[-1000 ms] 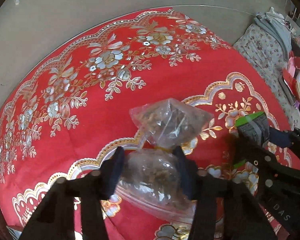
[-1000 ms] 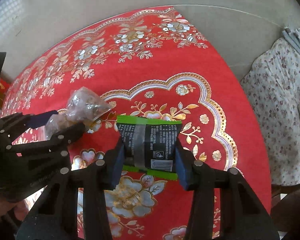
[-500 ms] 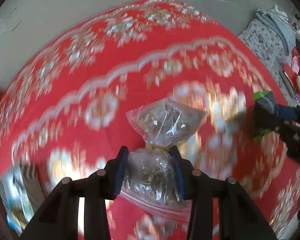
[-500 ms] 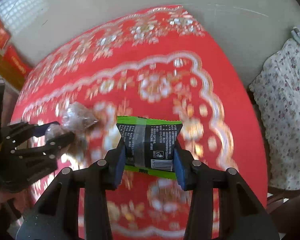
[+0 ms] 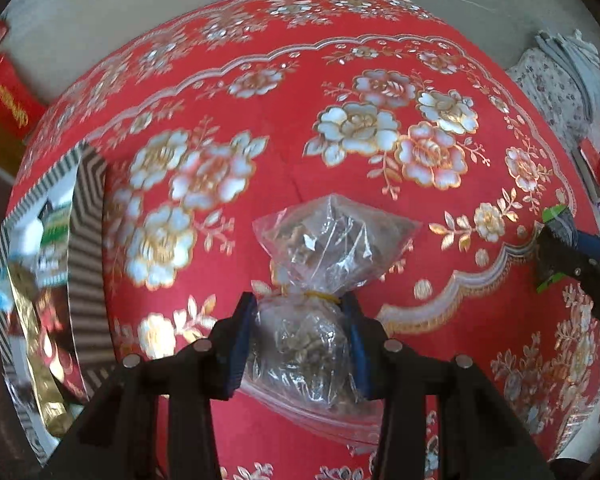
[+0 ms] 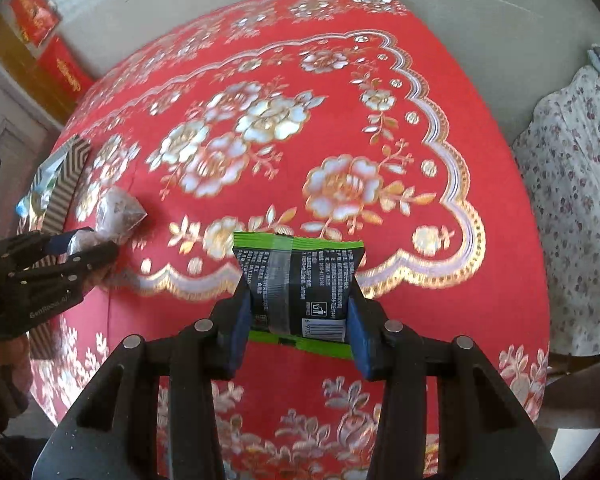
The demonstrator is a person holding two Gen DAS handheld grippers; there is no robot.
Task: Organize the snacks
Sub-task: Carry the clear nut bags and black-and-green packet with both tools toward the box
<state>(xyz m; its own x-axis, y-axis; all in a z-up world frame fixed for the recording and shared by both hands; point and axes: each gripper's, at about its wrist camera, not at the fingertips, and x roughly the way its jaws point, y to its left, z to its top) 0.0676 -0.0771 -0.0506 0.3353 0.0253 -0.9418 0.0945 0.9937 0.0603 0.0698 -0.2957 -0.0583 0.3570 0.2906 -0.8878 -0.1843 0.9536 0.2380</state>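
A red tablecloth [image 5: 284, 128] with gold flowers filled both views. A striped box [image 5: 84, 248] sat at the left edge. At lower centre of the left view, the left gripper [image 5: 300, 344] clamped a clear bag [image 5: 324, 256]. At lower centre of the right view, the right gripper [image 6: 298, 320] squeezed a green-edged black packet [image 6: 300, 284].

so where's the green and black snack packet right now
In the right wrist view the green and black packet is clamped in the right gripper, above the red floral tablecloth, right of the left gripper.
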